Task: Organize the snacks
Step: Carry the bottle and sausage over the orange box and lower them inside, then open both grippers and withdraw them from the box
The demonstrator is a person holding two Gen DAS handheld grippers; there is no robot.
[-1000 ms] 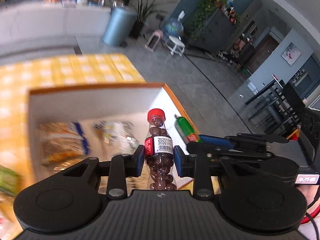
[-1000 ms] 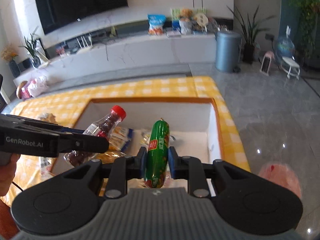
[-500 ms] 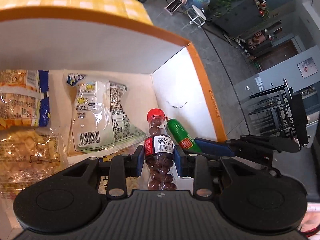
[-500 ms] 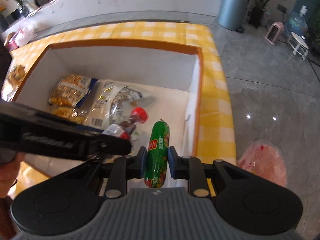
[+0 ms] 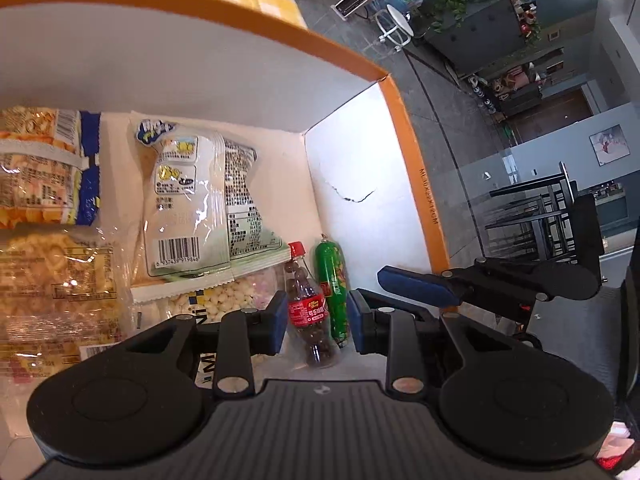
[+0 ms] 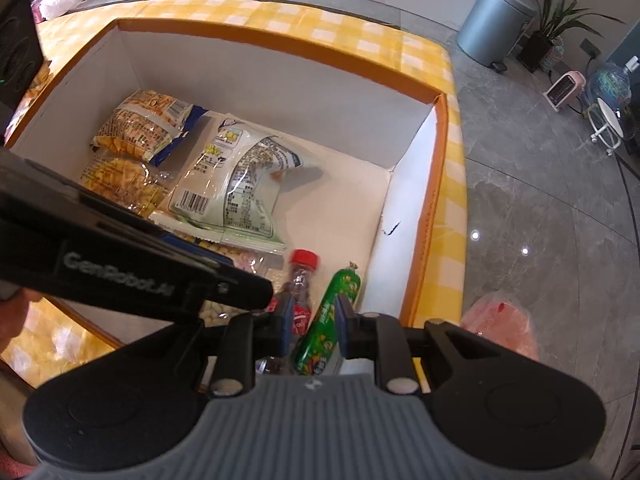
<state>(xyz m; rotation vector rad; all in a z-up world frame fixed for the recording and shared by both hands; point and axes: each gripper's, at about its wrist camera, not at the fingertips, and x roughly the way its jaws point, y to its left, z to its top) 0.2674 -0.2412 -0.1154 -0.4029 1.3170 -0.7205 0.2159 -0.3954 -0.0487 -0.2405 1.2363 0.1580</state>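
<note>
An orange-rimmed white box (image 5: 416, 168) (image 6: 424, 216) holds several snack bags. A small red-capped bottle of chocolate balls (image 5: 310, 308) (image 6: 300, 280) and a green sausage (image 5: 332, 288) (image 6: 332, 316) lie side by side on the box floor near the right wall. My left gripper (image 5: 316, 320) is open, its jaws apart on either side of both items, touching neither. My right gripper (image 6: 310, 320) is open just above them, jaws slightly wider than the sausage. The right gripper's blue fingers (image 5: 416, 286) show in the left wrist view.
Snack bags (image 5: 200, 200) (image 6: 236, 184) fill the left and middle of the box. The box sits on a yellow checked tablecloth (image 6: 452, 184). A pink bag (image 6: 504, 324) lies on the grey floor to the right. A grey bin (image 6: 496, 16) stands farther off.
Both grippers went down into the box and opened. The bottle and the sausage left the jaws and now lie on the box floor.
</note>
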